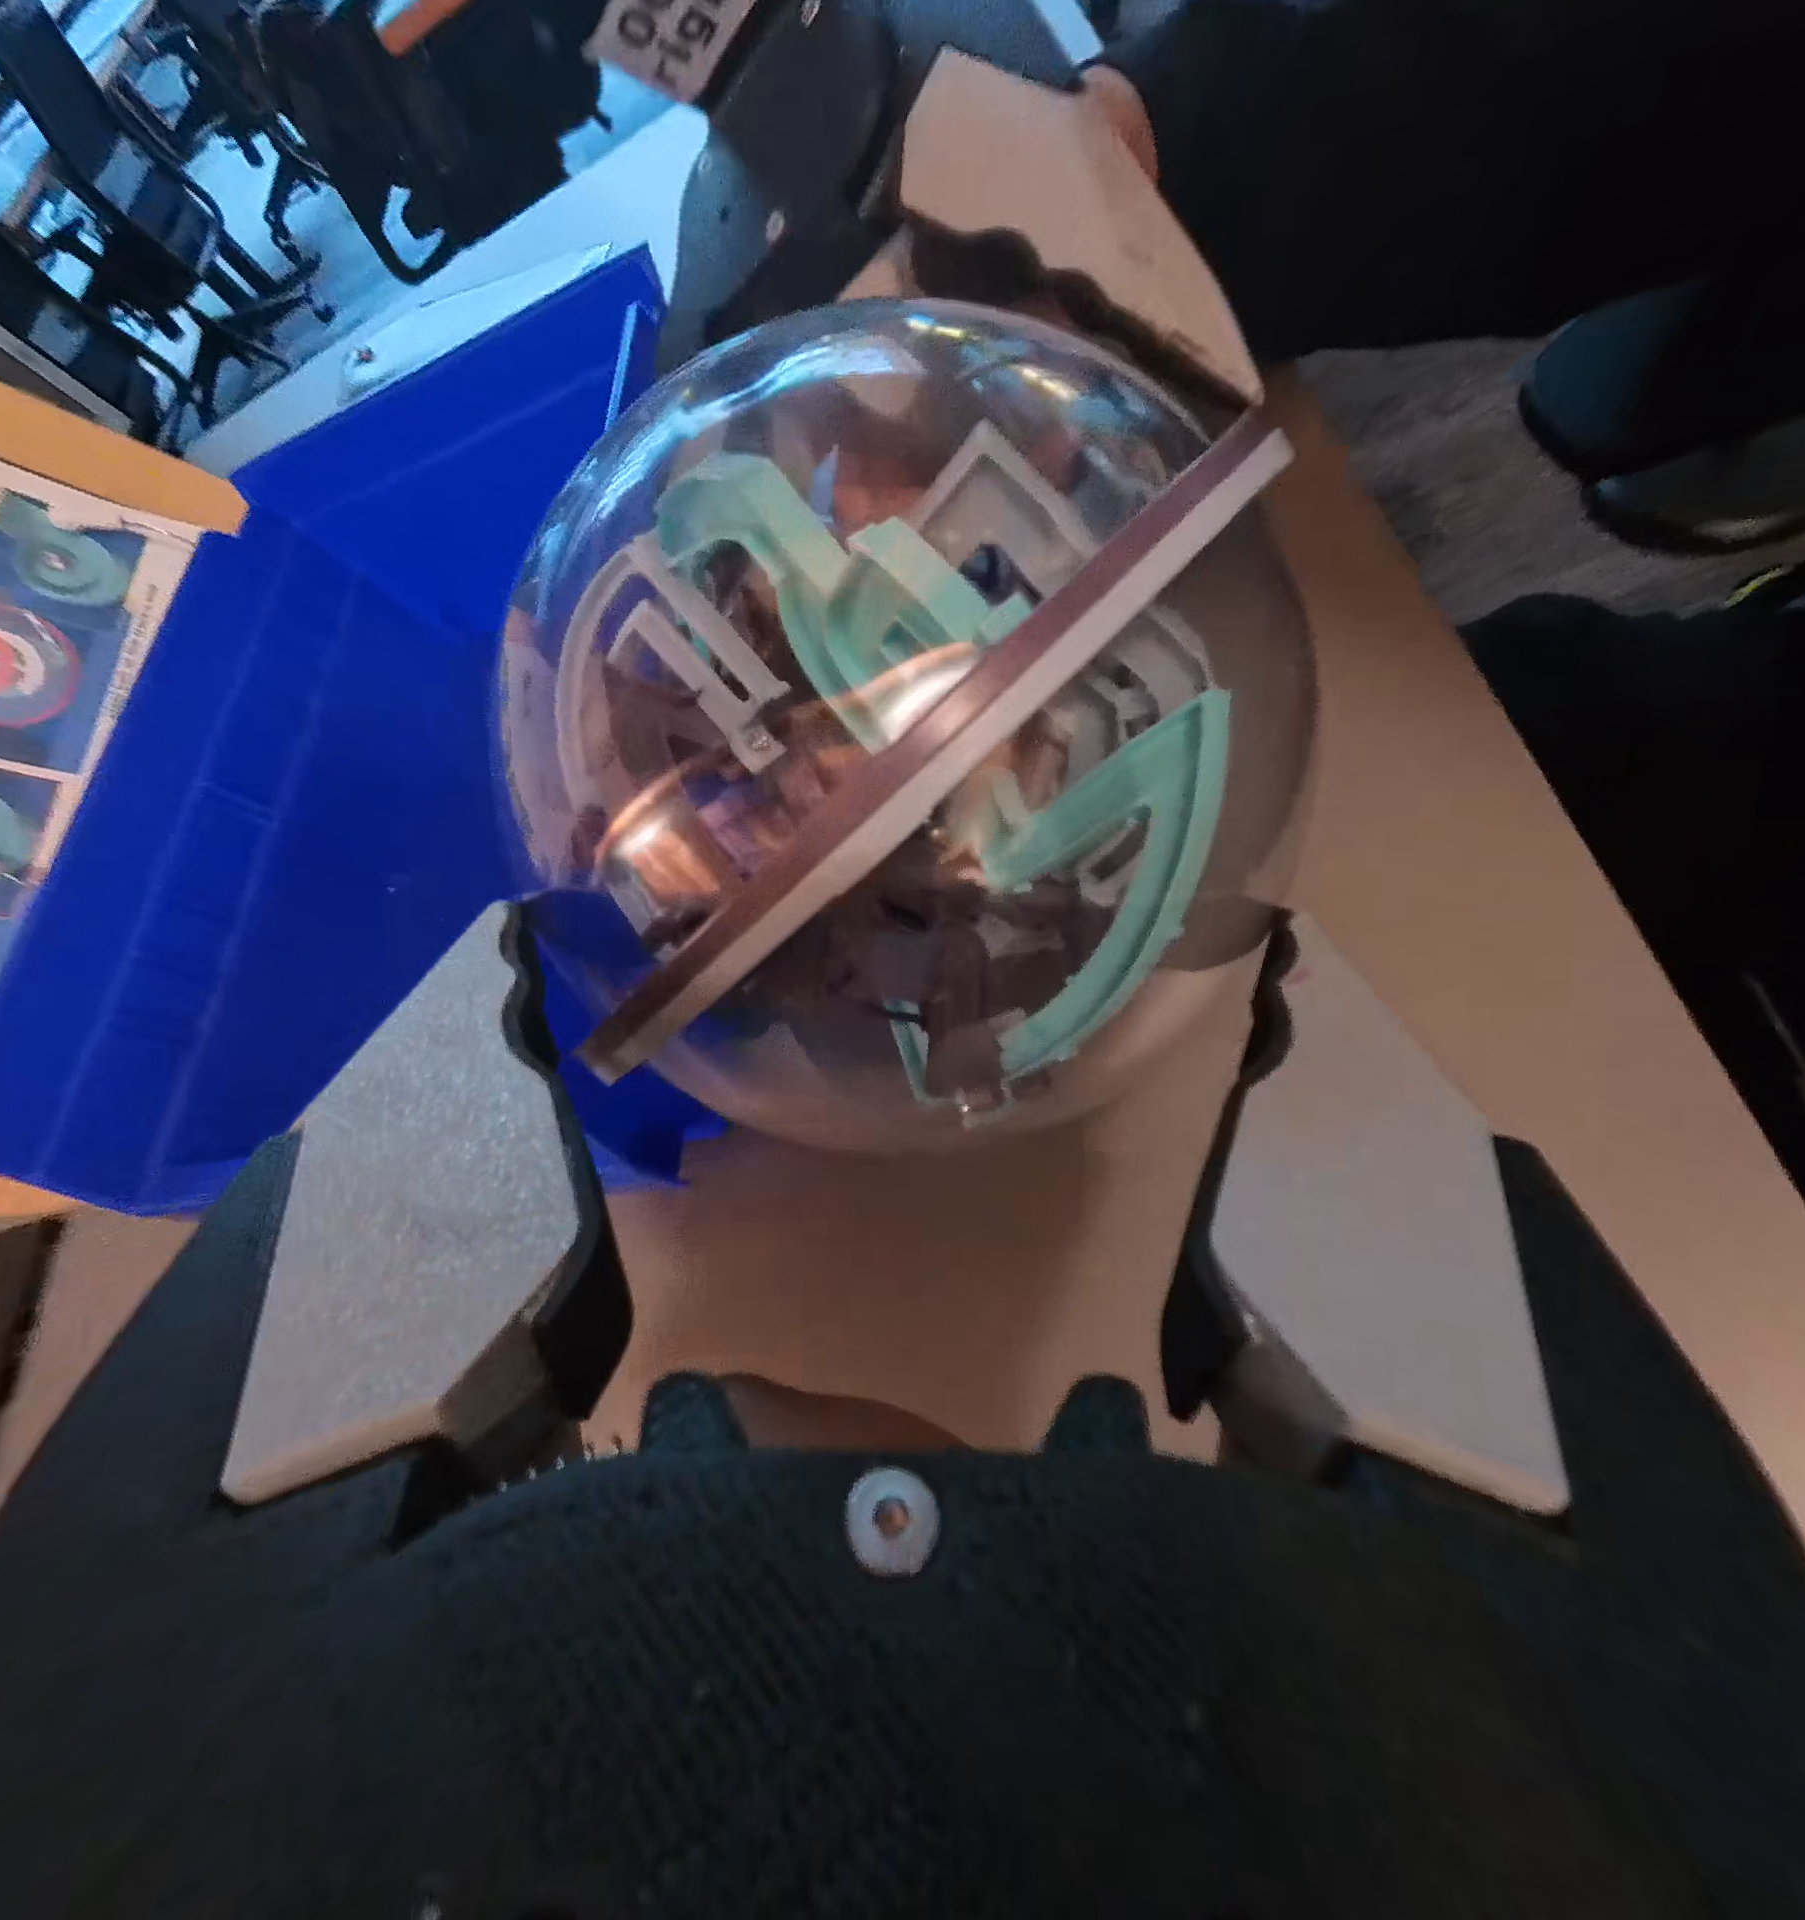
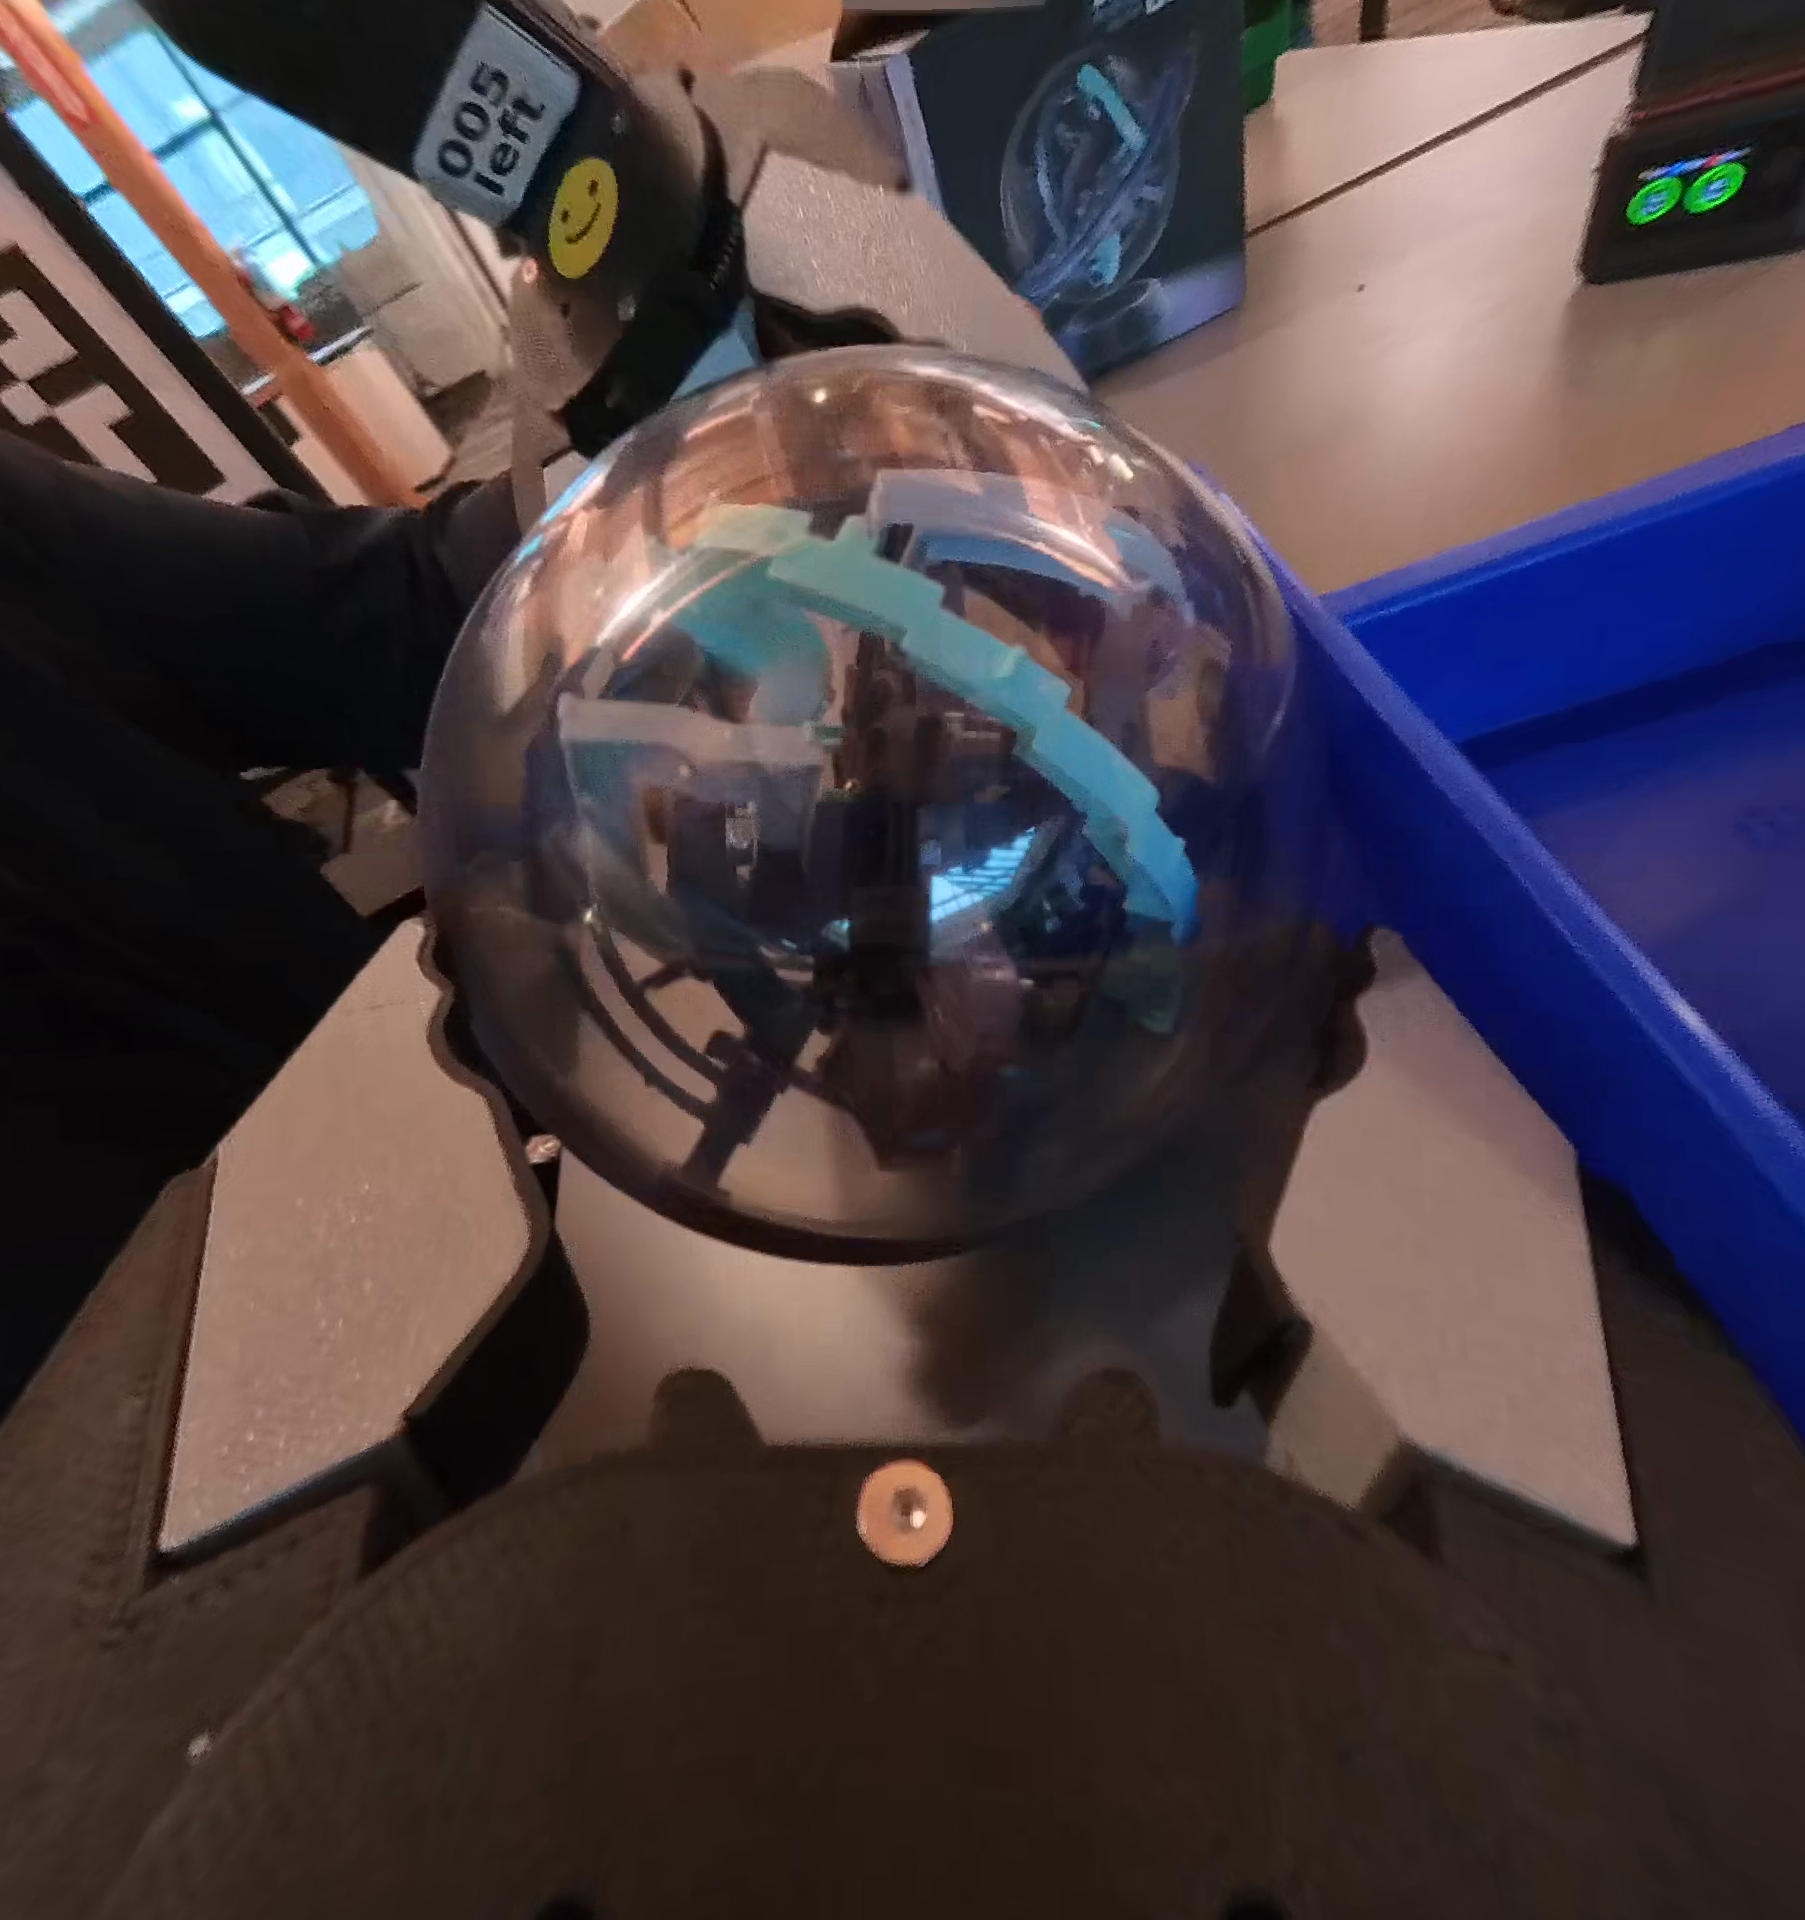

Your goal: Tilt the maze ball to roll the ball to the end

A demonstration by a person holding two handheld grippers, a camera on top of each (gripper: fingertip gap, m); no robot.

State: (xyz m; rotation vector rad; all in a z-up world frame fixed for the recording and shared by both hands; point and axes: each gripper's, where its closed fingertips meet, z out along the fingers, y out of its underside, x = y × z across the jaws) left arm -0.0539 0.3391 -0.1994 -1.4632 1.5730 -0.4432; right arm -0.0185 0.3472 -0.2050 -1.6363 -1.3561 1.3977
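The maze ball is a clear sphere with green and grey tracks inside and a brown-and-white seam ring running diagonally. It is held off the table between both grippers. My left gripper is shut on it, its black fingers pressing the ball's lower sides. My right gripper is shut on the same ball from the opposite side. The right gripper's body shows behind the ball in the left wrist view, and the left gripper's body shows behind it in the right wrist view. I cannot make out the small inner ball.
A blue bin stands close beside the ball on the tan table; it also shows in the right wrist view. A printed sheet lies at the left. A product box and a black device with green lights stand farther back. A dark sleeve is at the left.
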